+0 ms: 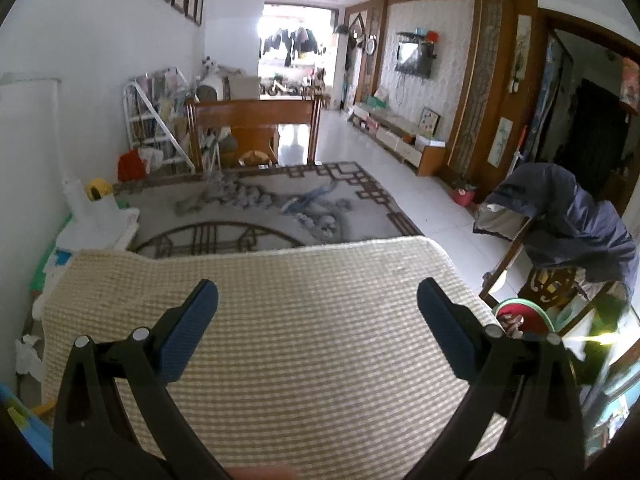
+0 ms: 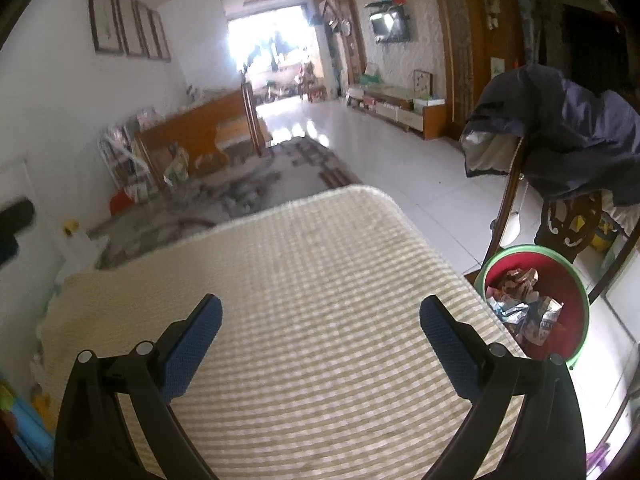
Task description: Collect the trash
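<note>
A red bin with a green rim stands on the floor at the right of a table covered by a cream woven mat; crumpled wrappers and foil packets lie inside it. The left wrist view shows only part of the bin, behind the right finger. My left gripper hangs open above the mat with nothing between its blue pads. Over the same mat my right gripper is open and holds nothing. Crumpled white tissue lies off the mat's left edge.
A wooden chair draped with a dark blue jacket stands just behind the bin. A patterned rug and white tile floor lie beyond the table. White and yellow items crowd the left wall. A wooden bench sits farther back.
</note>
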A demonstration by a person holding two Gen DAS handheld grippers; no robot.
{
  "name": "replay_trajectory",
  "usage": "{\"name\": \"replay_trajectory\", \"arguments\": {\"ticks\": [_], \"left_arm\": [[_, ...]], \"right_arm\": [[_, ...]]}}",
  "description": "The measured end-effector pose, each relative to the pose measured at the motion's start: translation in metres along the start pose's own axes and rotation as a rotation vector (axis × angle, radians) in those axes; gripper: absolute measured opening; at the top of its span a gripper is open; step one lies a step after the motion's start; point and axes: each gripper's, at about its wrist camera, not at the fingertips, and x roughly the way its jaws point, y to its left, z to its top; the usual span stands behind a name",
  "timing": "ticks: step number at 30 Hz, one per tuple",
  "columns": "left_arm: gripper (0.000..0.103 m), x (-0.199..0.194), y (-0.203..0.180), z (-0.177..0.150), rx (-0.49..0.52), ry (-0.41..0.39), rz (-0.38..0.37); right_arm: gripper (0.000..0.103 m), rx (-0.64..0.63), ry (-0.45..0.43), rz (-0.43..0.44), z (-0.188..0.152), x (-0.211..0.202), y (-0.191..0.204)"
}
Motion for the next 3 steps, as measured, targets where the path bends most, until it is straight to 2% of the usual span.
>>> {"name": "replay_trajectory", "arguments": {"ticks": [3], "left_arm": [[0.098,0.004,0.002,-0.003,-0.008,0.011,0.025]], "right_arm": [[0.096,-0.061,0.05,-0.014,-0.008,0.031,-0.003]]}}
